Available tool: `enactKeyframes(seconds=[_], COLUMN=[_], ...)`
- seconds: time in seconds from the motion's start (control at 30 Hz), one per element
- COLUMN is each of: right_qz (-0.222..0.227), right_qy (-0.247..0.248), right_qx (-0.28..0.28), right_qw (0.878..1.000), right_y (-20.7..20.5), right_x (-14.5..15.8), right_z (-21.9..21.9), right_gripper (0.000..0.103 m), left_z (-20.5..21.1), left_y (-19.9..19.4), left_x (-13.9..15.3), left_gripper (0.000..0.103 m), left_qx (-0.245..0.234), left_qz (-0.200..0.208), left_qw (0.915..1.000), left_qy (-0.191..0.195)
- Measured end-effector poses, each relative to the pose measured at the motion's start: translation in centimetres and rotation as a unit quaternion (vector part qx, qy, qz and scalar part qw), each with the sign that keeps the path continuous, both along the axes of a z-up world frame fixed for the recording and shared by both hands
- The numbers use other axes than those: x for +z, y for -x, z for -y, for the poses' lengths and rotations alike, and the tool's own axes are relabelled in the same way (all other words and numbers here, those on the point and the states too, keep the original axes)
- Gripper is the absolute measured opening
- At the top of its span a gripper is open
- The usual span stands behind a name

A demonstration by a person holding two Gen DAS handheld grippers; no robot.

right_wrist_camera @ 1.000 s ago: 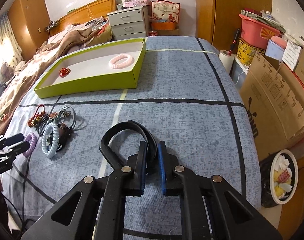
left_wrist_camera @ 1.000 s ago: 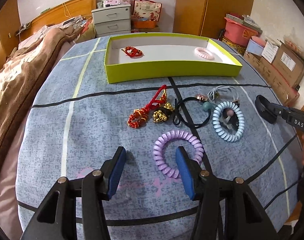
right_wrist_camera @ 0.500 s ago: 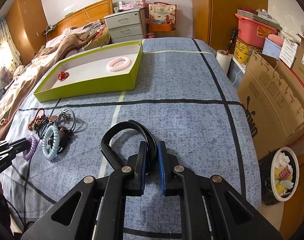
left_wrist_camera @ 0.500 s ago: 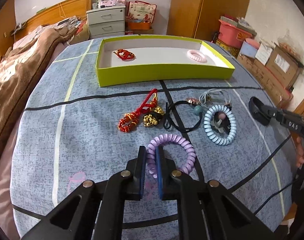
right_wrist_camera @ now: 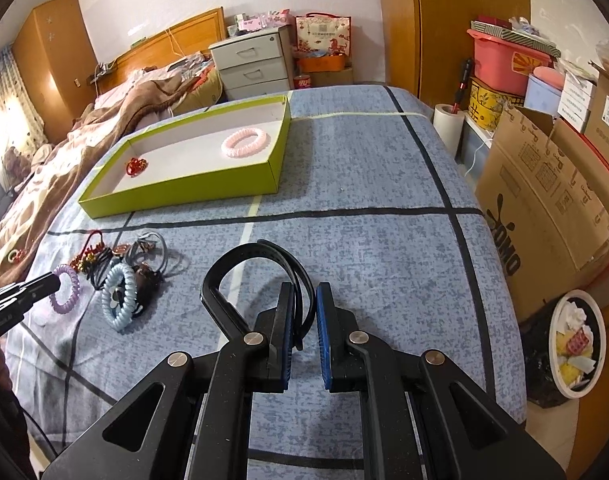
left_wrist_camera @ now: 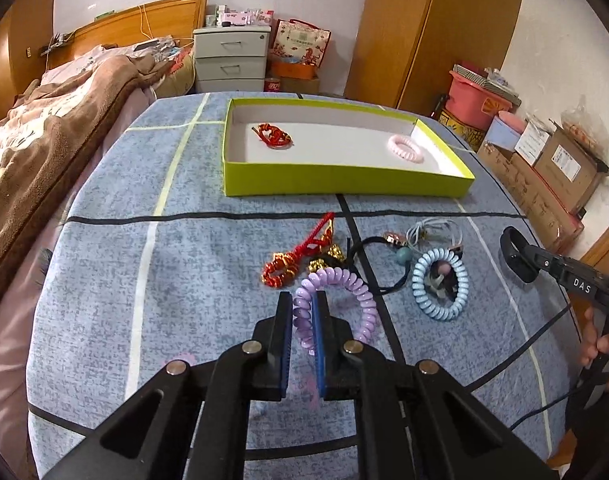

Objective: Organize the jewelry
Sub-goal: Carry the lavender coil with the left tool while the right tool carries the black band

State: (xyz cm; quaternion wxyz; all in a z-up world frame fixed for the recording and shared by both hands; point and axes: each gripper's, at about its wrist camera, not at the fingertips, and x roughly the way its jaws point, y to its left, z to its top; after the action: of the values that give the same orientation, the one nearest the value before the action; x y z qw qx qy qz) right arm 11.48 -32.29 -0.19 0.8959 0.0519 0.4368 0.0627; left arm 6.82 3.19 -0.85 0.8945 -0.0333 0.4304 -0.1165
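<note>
My left gripper point(left_wrist_camera: 302, 300) is shut on a purple spiral hair tie point(left_wrist_camera: 344, 292) and holds it lifted above the blue bedspread; it also shows in the right wrist view point(right_wrist_camera: 66, 289). My right gripper point(right_wrist_camera: 304, 298) is shut on a black band point(right_wrist_camera: 240, 272) held above the bed. The green tray point(left_wrist_camera: 344, 184) lies further back with a red knot ornament point(left_wrist_camera: 273, 136) and a pink spiral tie point(left_wrist_camera: 405, 148) inside. A light blue spiral tie point(left_wrist_camera: 440, 284), a red and gold ornament point(left_wrist_camera: 292, 260), black elastics point(left_wrist_camera: 364, 246) and a grey cord point(left_wrist_camera: 436, 232) lie between me and the tray.
A brown blanket point(left_wrist_camera: 52, 136) covers the bed's left side. Cardboard boxes point(right_wrist_camera: 552, 200) and a waste bin point(right_wrist_camera: 572, 348) stand past the bed's right edge. Drawers point(left_wrist_camera: 230, 60) stand behind the bed.
My left gripper closed on the purple spiral tie and lifted it off the bedspread. My right gripper kept hold of the black band and barely moved.
</note>
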Motion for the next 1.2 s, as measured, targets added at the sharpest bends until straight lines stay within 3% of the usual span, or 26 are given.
enactKeyframes(seconds=[0.53, 0.93, 1.2], right_qz=[0.032, 0.033, 0.012], right_qy=[-0.017, -0.011, -0.008], right_qx=[0.009, 0.036, 0.042], right_qw=[0.999, 0.999, 0.999], right_y=[-2.6, -8.8, -13.4], right_x=[3.4, 4.7, 3.7], right_z=[-1.7, -5.8, -7.6], right_gripper=[0.011, 0.011, 0.011], left_z=[-0.3, -1.1, -0.9], left_y=[-2.3, -7.0, -10.4], left_x=[2.8, 4.0, 3.8], left_gripper=[0.010, 0.010, 0.010], left_qx=[0.007, 0.017, 0.021], left_qz=[0.026, 0.032, 0.026], left_qw=[0.9993, 0.9984, 0.9983], left_qy=[0.024, 0.043, 0.047])
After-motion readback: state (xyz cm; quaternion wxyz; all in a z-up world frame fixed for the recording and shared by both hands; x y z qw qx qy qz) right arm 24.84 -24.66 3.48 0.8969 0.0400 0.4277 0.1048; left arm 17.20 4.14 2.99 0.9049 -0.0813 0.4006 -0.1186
